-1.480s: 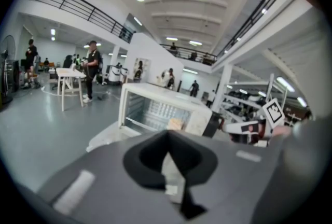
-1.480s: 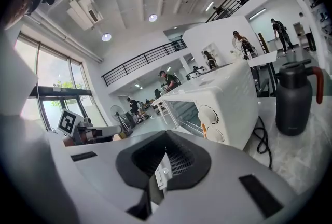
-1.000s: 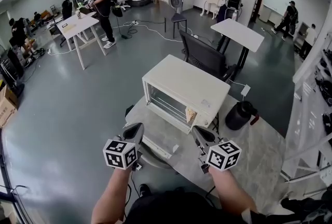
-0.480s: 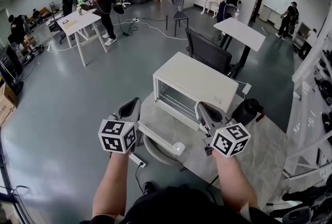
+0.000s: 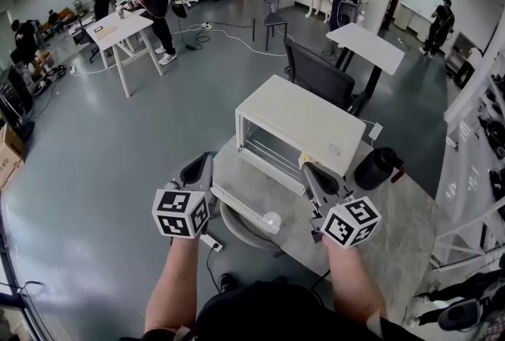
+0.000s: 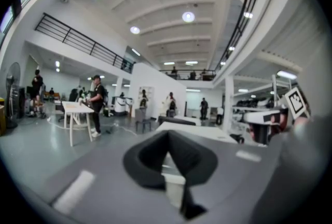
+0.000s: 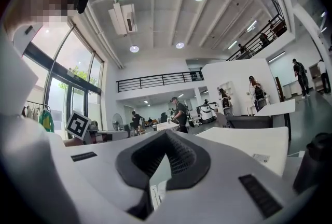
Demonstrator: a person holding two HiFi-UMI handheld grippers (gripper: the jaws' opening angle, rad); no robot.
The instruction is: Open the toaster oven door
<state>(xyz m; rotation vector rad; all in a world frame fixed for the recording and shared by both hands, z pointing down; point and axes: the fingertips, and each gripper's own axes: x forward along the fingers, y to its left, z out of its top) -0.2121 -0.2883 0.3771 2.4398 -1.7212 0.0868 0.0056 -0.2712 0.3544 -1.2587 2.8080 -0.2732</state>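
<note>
Jaws pressed together on both sides, nothing in them. My left gripper [image 5: 203,167] hovers by the left end of the door [image 5: 243,209], my right gripper [image 5: 309,170] at the oven's [image 5: 304,122] front right corner. The oven sits on the table [image 5: 394,229] with its door folded down flat. A sticker [image 5: 335,148] on top is too small to read.

Grey table [image 5: 398,241] bears toaster oven [image 5: 304,122], black jug [image 5: 377,168].

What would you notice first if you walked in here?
A white toaster oven sits on the grey table, right in front. Nearer, two shut tongs with black-and-white marker cubes point at it: the left tongs and the right tongs. A black jug stands to its right.
</note>
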